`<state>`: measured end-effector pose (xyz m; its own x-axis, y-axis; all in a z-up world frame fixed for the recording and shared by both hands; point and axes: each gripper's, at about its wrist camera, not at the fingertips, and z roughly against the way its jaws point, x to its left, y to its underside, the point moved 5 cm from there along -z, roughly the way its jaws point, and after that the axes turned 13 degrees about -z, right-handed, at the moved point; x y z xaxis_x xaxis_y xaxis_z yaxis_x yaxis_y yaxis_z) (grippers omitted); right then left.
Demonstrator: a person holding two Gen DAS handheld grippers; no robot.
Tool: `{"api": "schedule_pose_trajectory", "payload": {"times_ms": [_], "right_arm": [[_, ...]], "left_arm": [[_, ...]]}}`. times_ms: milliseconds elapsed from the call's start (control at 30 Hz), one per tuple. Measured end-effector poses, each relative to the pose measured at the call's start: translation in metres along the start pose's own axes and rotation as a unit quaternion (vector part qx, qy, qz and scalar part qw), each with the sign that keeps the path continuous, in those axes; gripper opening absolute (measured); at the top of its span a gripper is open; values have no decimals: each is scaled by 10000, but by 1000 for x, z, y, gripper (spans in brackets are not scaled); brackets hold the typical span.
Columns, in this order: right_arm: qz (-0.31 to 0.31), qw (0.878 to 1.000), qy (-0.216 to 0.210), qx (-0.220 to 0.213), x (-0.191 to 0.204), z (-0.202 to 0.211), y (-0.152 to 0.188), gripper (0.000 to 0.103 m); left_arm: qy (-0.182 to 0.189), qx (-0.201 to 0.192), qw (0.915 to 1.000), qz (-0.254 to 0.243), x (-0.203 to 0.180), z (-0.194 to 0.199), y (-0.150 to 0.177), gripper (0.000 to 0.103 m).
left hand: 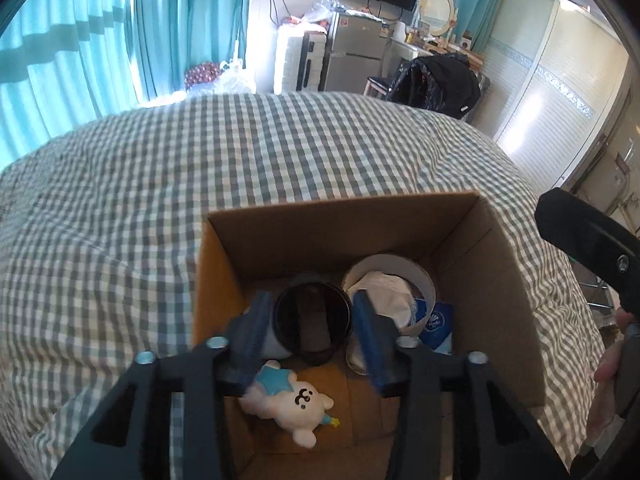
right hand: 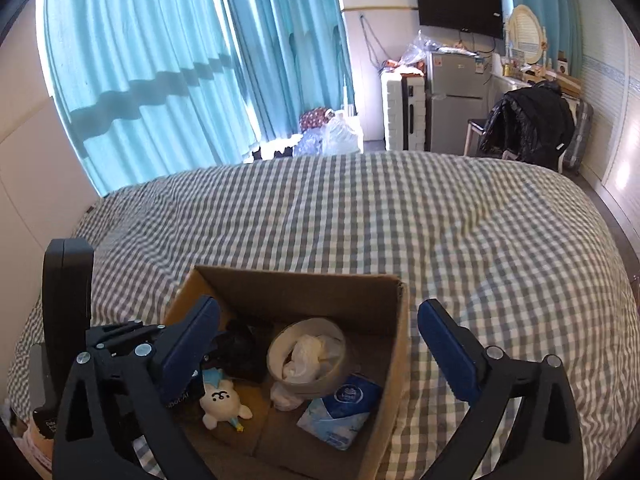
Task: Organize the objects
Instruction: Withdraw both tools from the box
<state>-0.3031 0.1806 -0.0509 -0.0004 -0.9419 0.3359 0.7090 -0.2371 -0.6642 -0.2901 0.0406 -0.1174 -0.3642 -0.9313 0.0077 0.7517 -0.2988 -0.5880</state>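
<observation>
An open cardboard box stands on the checked bed. Inside lie a black cup, a white round container with crumpled white stuff, a white plush toy with a blue star and a blue tissue pack. My left gripper is down in the box with its blue fingers on either side of the black cup; contact cannot be told. My right gripper is open and empty above the box.
The grey-and-white checked bedspread surrounds the box. Beyond the bed are teal curtains, a fridge, a chair with a black jacket and a wardrobe. The other gripper's black body shows at right.
</observation>
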Motion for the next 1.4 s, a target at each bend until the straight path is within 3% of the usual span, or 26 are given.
{"api": "schedule_pose_trajectory", "payload": {"times_ms": [67,133,300,567,667,767,867,967,1200,1333,1400], "right_arm": [[-30,9999,6,-107,1,16,-2,100],[16,9997,48,-240,4,38,-6,100],[195,9972,3,-725,31,111,-18,100],[606,9817,-105,-1802,85,249,-20,100],[778,9751,-209,-2065,103,283,-12,101],[1032,9644,-11,-2434,117,309,-3,101],[1260,9591,141,-2530,126,318,8,101],[1274,9563,7,-2633,130,320,21,101],[1150,9601,-23,-2550,108,301,50,101],[1034,9664,21,-2355,84,272,78,101],[952,9714,48,-2174,71,253,89,101]], "left_arm": [[-165,-173,9997,-54,-2,25,-4,59],[-241,-334,9991,-43,1,48,-9,80],[-556,-1006,9932,177,4,131,-15,91],[-741,-1991,9764,381,6,261,-13,97],[-927,-2250,9695,301,1,296,-5,99],[-1171,-2449,9621,252,-2,326,4,99],[-1362,-2596,9558,233,-3,344,16,100],[-1411,-2704,9519,285,-1,351,30,100],[-1879,-3013,9340,395,2,353,75,101],[-1957,-2835,9375,487,1,328,104,102],[-2006,-2609,9432,449,0,306,115,102]]}}
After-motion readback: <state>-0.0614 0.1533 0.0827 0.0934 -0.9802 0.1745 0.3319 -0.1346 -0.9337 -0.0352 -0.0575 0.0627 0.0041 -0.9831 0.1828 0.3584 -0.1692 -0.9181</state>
